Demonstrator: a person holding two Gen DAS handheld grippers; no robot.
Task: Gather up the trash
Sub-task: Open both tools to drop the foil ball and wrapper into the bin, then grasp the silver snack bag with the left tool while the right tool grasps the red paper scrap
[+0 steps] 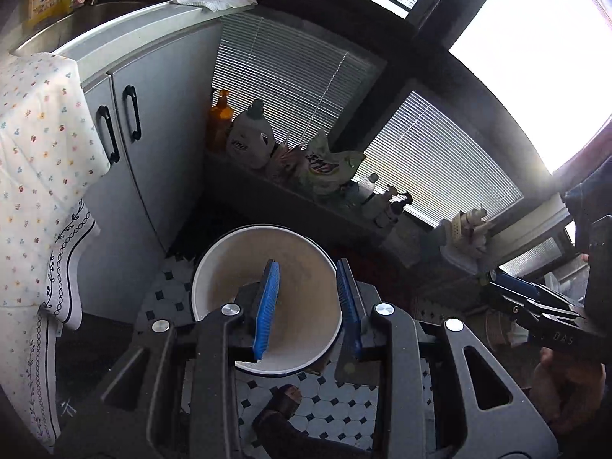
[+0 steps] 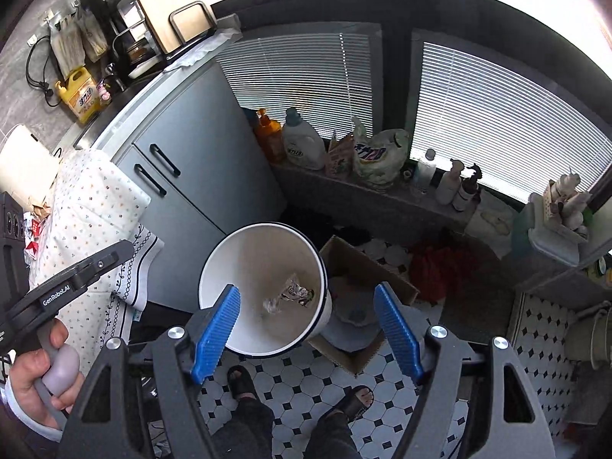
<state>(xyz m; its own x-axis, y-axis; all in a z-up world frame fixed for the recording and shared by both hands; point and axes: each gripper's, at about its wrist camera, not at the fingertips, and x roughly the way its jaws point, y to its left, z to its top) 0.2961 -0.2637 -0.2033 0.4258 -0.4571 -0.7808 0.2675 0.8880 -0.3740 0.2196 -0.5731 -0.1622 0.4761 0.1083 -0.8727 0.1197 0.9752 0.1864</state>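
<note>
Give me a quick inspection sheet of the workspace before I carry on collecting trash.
Surface: black-and-white tiled floor.
Job's things: white bin standing open; crumpled clear wrapper seen above its opening.
Clutter: cardboard box right of the bin, red cloth beyond it.
Grippers: left gripper empty, fingers part open above the bin; right gripper wide open, empty.
Cables: black cord on the wall.
Surroundings: grey cabinet, detergent bottles on the sill, window blinds.
</note>
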